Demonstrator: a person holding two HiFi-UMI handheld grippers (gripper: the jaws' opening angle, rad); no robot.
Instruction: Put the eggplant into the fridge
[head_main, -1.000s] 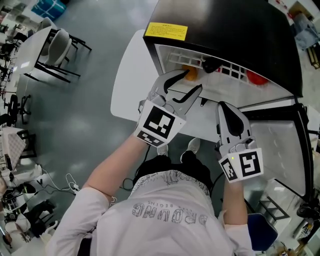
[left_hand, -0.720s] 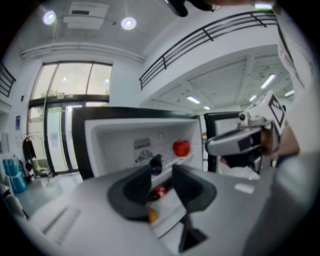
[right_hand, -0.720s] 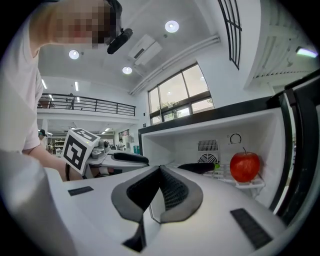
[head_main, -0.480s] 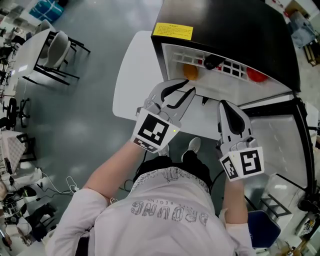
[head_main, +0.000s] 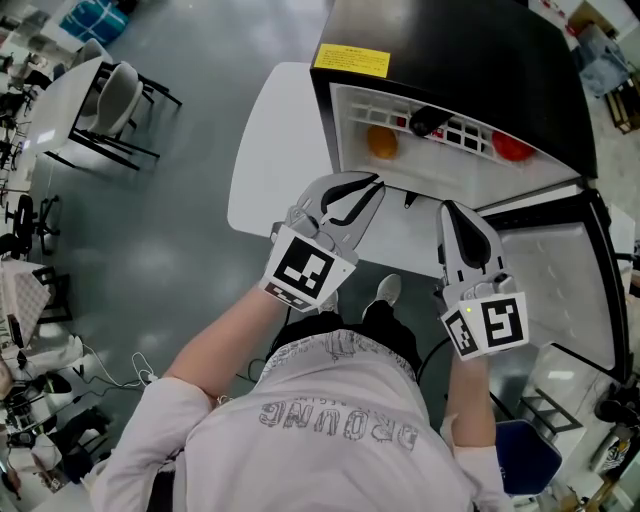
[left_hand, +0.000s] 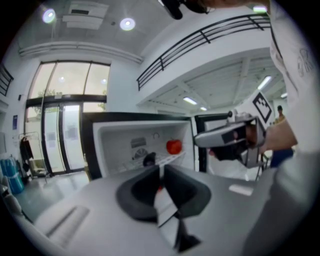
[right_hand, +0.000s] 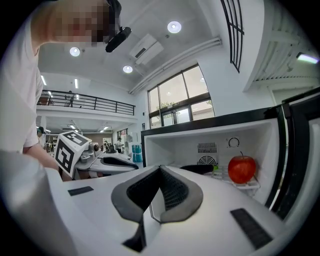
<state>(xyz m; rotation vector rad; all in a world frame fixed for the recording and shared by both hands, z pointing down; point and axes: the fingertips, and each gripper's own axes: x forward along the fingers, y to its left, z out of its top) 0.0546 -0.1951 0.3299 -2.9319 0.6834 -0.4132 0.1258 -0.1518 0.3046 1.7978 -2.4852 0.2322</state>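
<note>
"Where is the eggplant lying?"

"On the fridge shelf, at your twelve o'clock. Your left gripper has just been closing, jaws meeting on nothing; the right gripper is sitting empty, jaws together. Slamming the door, you're risking rolling it out."
</note>
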